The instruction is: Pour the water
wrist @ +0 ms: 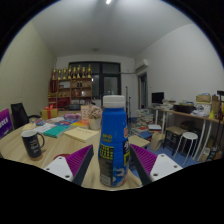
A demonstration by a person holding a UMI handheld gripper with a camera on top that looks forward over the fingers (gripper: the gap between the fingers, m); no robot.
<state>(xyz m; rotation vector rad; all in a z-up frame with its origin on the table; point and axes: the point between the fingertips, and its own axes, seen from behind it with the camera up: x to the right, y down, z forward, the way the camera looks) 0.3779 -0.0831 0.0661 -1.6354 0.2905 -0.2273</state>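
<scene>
A blue water bottle [114,140] with a white cap and a printed label stands upright between my fingers, filling the middle of the gripper view. My gripper [112,152] is shut on it, with the purple pads [80,160] pressed against its sides at about label height. The bottle's base sits low over the tan table [62,143]; whether it rests on the table is not visible. A black mug [33,142] with a white rim stands on the table to the left, beyond the left finger.
Coloured papers and books [68,128] lie across the table behind the bottle. A desk with monitors [185,108] and a white stool [187,143] are at the right. Shelves with bottles [72,85] line the far wall.
</scene>
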